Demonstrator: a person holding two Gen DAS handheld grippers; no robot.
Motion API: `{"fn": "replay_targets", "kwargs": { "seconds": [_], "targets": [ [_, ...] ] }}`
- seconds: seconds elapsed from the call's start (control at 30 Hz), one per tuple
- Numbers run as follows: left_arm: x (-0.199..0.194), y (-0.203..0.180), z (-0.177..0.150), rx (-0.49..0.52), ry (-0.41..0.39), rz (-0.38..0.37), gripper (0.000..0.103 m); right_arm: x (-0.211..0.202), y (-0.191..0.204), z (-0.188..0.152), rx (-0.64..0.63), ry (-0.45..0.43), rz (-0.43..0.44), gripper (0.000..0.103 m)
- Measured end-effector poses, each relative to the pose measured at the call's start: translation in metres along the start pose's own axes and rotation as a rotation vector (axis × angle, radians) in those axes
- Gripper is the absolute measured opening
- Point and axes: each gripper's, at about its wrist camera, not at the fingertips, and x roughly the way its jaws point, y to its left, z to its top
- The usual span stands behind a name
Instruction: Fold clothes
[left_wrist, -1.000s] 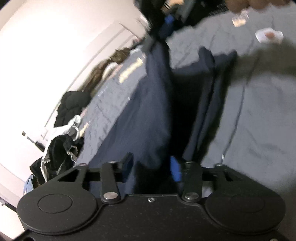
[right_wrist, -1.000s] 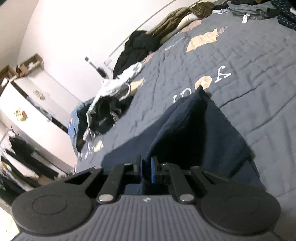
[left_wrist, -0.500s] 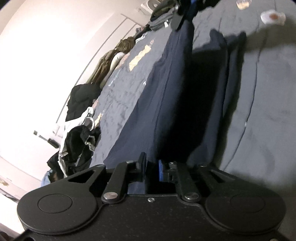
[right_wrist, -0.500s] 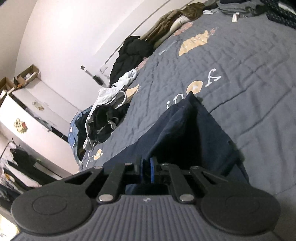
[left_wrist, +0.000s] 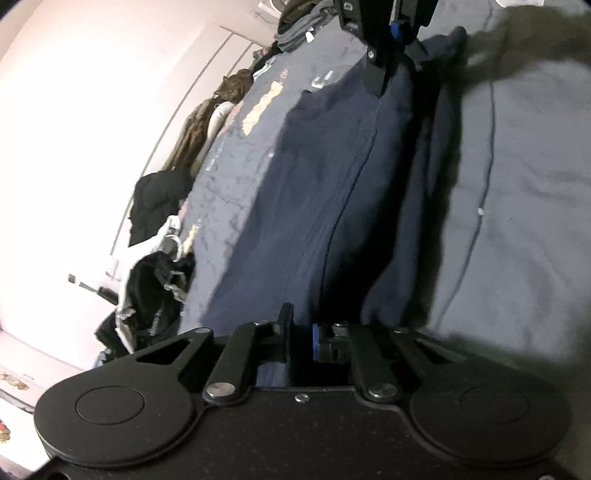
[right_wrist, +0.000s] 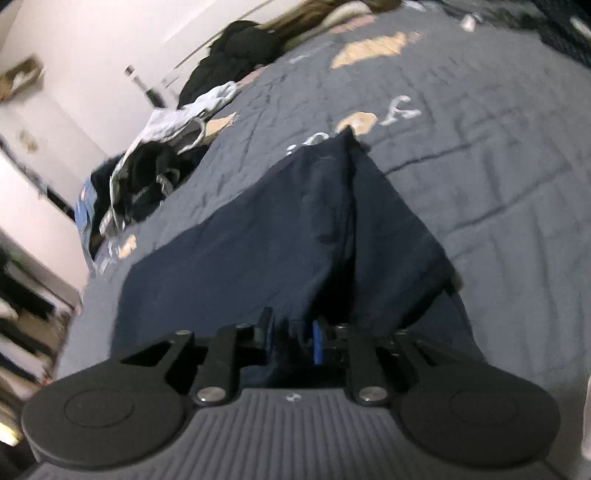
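Observation:
A navy garment (left_wrist: 325, 177) lies stretched lengthwise on the grey bed cover (left_wrist: 524, 184). My left gripper (left_wrist: 301, 332) is shut on its near end, the fingers close together with cloth pinched between them. At the far end my right gripper (left_wrist: 386, 44) stands over the garment's other edge. In the right wrist view the garment (right_wrist: 280, 229) spreads out low on the cover (right_wrist: 480, 129). There the right gripper (right_wrist: 291, 334) has its jaws parted, with bunched navy cloth still lying loose between them.
A heap of black and white clothes (left_wrist: 155, 280) lies at the bed's wall side, with a black jacket (left_wrist: 159, 199) beyond it. Folded grey clothes (left_wrist: 299, 29) sit at the far end. White cabinets (right_wrist: 29, 155) stand past the bed's edge.
My left gripper closed on the garment's near end. The garment was drawn out long and came down onto the bed. The right gripper's jaws, shut before, have spread apart.

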Motion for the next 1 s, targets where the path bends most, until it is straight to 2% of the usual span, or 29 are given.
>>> {"fn": "replay_targets", "kwargs": {
  "seconds": [0.13, 0.2, 0.27, 0.43, 0.6, 0.63, 0.67, 0.73, 0.83, 0.9, 1.0],
  "targets": [
    [-0.003, 0.009, -0.007, 0.022, 0.011, 0.037, 0.015, -0.021, -0.004, 0.006, 0.059, -0.074, 0.082, 0.007],
    [0.008, -0.001, -0.015, 0.084, 0.077, 0.024, 0.018, -0.029, -0.004, 0.008, 0.062, -0.102, 0.102, 0.006],
    [0.01, -0.012, -0.022, 0.119, 0.073, 0.0, 0.017, -0.026, -0.006, 0.007, 0.037, -0.085, 0.074, 0.006],
    [0.002, -0.001, -0.018, 0.078, 0.064, -0.035, 0.018, -0.006, -0.012, -0.001, -0.031, -0.01, -0.022, 0.007],
    [-0.012, 0.003, -0.018, 0.083, 0.037, -0.069, 0.019, -0.017, -0.009, 0.004, -0.019, -0.048, 0.019, 0.008],
    [-0.015, 0.004, -0.018, 0.084, 0.031, -0.075, 0.024, -0.018, -0.009, 0.006, -0.015, -0.047, 0.017, 0.009],
    [-0.018, 0.005, -0.018, 0.085, 0.026, -0.082, 0.045, -0.019, -0.01, 0.008, -0.01, -0.045, 0.016, 0.009],
    [-0.023, 0.007, -0.018, 0.087, 0.015, -0.095, 0.074, -0.018, -0.015, 0.009, 0.01, -0.034, -0.003, 0.01],
    [-0.031, 0.009, -0.018, 0.088, -0.001, -0.117, 0.074, -0.011, -0.023, 0.009, 0.019, 0.017, -0.048, 0.014],
    [-0.031, 0.008, -0.017, 0.077, -0.013, -0.136, 0.074, -0.012, -0.022, 0.008, 0.006, 0.02, -0.055, 0.015],
    [-0.032, -0.001, -0.014, 0.11, -0.042, -0.117, 0.074, -0.02, -0.019, 0.01, -0.012, -0.001, -0.053, 0.016]
  ]
}}
